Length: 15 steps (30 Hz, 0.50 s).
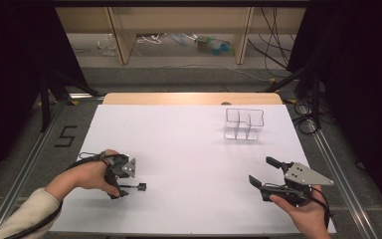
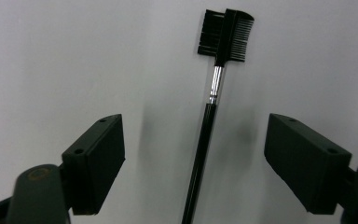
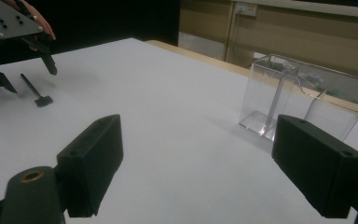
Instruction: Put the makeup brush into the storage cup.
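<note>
1. Lying flat on the white table point(image 1: 179, 164) is a thin black brush point(image 2: 205, 135). It sits at about 8 o'clock on the table in the high view, just beside the left gripper point(image 1: 122, 177).
2. The brush has a long, skinny black handle. A short shiny silver band joins the handle to the head.
3. The head is small and black. One side has a row of fine comb teeth, and the other side has short, thick bristles.
4. In the left gripper view the brush points to 12 o'clock, with the head far away and the handle running down between the two black jaws.
5. The left gripper's jaws stand wide apart, one on each side of the handle. They do not touch the brush, so nothing is grasped.
6. A hand point(image 1: 87, 175) with a pale sleeve holds the left gripper from the 7 o'clock corner.
7. The right gripper point(image 1: 264, 172) sits at about 4 o'clock on the table, held by the other hand point(image 1: 303, 214). Its jaws are spread wide with nothing between them.
8. A clear plastic box point(image 1: 243, 123) with small sections stands at about 1 o'clock on the table, well apart from the brush. In the right gripper view it looks see-through, with thin walls inside.
</note>
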Available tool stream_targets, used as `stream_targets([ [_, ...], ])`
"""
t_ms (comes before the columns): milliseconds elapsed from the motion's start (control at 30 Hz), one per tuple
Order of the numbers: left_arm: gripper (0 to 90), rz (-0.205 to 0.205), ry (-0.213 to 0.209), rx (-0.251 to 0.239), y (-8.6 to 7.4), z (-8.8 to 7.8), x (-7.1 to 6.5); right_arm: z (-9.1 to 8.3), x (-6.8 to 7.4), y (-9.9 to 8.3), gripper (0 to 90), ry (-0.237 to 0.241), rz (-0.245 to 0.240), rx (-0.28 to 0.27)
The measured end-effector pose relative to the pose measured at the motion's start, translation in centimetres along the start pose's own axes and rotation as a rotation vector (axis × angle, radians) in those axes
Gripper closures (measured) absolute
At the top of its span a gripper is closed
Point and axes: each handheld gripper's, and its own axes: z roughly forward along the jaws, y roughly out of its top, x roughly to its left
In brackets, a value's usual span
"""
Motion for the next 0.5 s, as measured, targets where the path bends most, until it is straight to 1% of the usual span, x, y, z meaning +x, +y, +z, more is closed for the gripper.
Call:
stream_targets([
  [33, 22.0, 0.0, 0.0, 0.0, 0.0, 0.0, 0.0, 0.0, 0.0, 0.0, 17.6, 0.0, 0.0, 0.0],
  [67, 22.9, 0.005, -0.01, 0.015, -0.02, 0.05, 0.14, 0.0, 0.0, 0.0, 17.6, -0.001, 0.001, 0.001],
  [100, 23.2, 0.005, -0.01, 0.015, -0.02, 0.05, 0.14, 0.0, 0.0, 0.0, 17.6, -0.001, 0.001, 0.001],
  [133, 24.1, 0.02, -0.01, 0.033, -0.04, 0.12, 0.27, 0.01, 0.0, 0.0, 17.7, 0.0, 0.0, 0.0],
  [167, 24.7, 0.02, -0.01, 0.033, -0.04, 0.12, 0.27, 0.01, 0.0, 0.0, 17.7, 0.0, 0.0, 0.0],
  [200, 25.6, 0.015, -0.023, 0.042, -0.09, 0.23, 0.34, -0.02, 0.0, 0.0, 17.7, 0.002, -0.001, 0.004],
  [233, 26.4, 0.015, -0.023, 0.042, -0.09, 0.23, 0.34, -0.02, 0.0, 0.0, 17.7, 0.002, -0.001, 0.004],
  [300, 28.4, 0.044, -0.012, 0.046, -0.03, 0.3, 0.66, 0.0, 0.02, 0.01, 17.9, 0.002, -0.002, 0.002],
  [367, 30.7, 0.046, -0.022, 0.052, 0.0, 0.34, 0.69, -0.01, 0.0, 0.01, 17.9, 0.003, -0.001, 0.003],
  [400, 31.6, 0.056, -0.023, 0.055, 0.06, 0.34, 0.75, -0.01, 0.0, 0.0, 17.8, 0.003, -0.001, 0.004],
  [433, 32.7, 0.061, -0.025, 0.059, 0.12, 0.32, 0.78, 0.06, 0.01, -0.02, 17.9, 0.003, 0.001, -0.004],
  [500, 34.3, 0.059, -0.03, 0.062, 0.15, 0.33, 0.76, 0.14, 0.02, -0.04, 18.0, 0.009, 0.003, -0.013],
])
